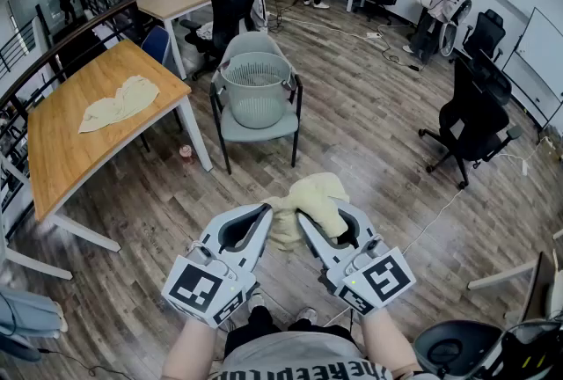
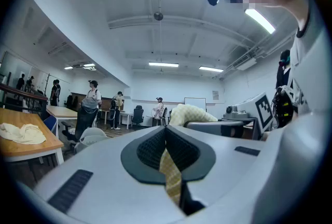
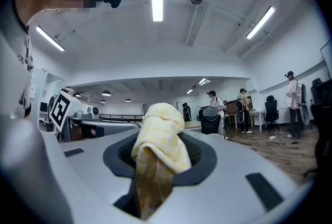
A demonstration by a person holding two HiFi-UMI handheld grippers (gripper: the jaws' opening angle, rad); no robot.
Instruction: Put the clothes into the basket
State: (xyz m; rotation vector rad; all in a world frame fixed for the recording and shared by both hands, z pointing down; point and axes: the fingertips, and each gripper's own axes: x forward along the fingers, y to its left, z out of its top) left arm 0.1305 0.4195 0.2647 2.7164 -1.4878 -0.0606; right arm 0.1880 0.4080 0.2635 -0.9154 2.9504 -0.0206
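Because the yellow cloth [image 1: 315, 193] looks soft, light and floppy, bunched folds seem the best hold: the left gripper [image 1: 260, 213] pinches a thin edge, the right gripper [image 1: 324, 213] clamps a thick wad, midair, well short of the basket [image 1: 255, 105].

Wooden table [image 1: 70, 149] (left), grey chair [image 1: 264, 133], black office chair [image 1: 475, 119], plank floor [image 1: 369, 141]

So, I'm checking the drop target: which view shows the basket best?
Head view: the basket sits whole on the grey chair, its open top visible. Left gripper view shows only a small low sliver; right gripper view misses it.
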